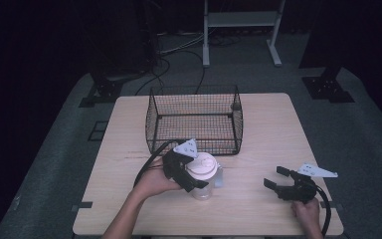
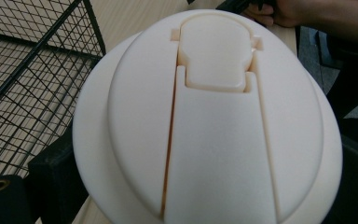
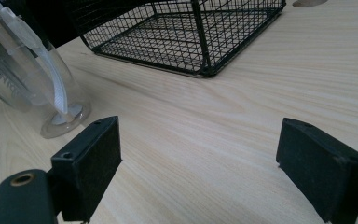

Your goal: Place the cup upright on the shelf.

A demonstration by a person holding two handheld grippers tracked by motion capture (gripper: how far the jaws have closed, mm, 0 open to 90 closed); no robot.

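One black wire-mesh basket (image 1: 194, 119) is seen empty at the middle of a pale wooden table (image 1: 268, 129). Just in front of it, one clear plastic cup with a cream lid (image 1: 202, 174) is clamped between the left gripper's (image 1: 191, 172) jaws. The right gripper (image 1: 278, 180) is held spread apart, empty, well right. Grey carpet and dark surroundings are seen beyond.

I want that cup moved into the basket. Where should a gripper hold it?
Grip the clear body just under the cream lid, coming from the side opposite the handle: the cup stands upright, its wall is round, and the domed lid probably offers poor purchase.
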